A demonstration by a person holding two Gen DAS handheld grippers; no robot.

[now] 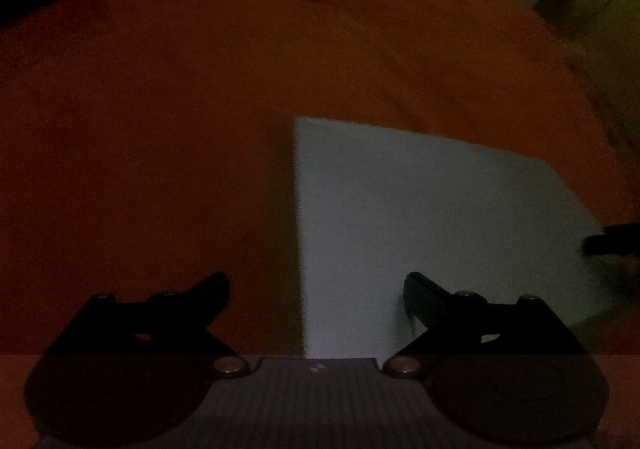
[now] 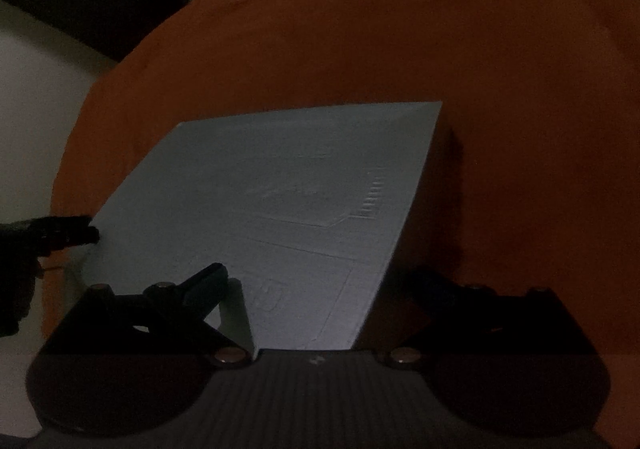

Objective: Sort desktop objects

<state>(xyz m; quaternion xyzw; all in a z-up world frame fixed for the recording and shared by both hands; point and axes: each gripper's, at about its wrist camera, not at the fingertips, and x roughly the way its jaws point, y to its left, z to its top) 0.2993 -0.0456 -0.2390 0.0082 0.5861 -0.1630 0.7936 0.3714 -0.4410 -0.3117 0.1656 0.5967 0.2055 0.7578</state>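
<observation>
Dim light throughout; colours muted.

Table (image 1: 160, 109) under an orange cloth, filling most of both views. Cloth lies flat, with one faint crease near its far edge in the left wrist view.

White sheet (image 1: 420, 217) lying flat on the cloth, large, rectangular. In the right wrist view the same sheet shows faint embossed lines and a small comb-like mark toward its right side; what they depict cannot be made out. A narrow shadow runs along the sheet's right edge there.

Left gripper (image 1: 316, 289): fingers spread wide, nothing between them. Left finger sits over bare orange cloth, right finger over the sheet, so the sheet's left edge runs up between the two. Whether either tip touches the surface cannot be told.

Right gripper (image 2: 320, 281): fingers also wide apart, straddling the sheet's near right corner; left finger over the paper, right finger over cloth just beside the edge. No grip visible.

A dark fingertip of the other gripper shows at the sheet's left edge in the right wrist view.
</observation>
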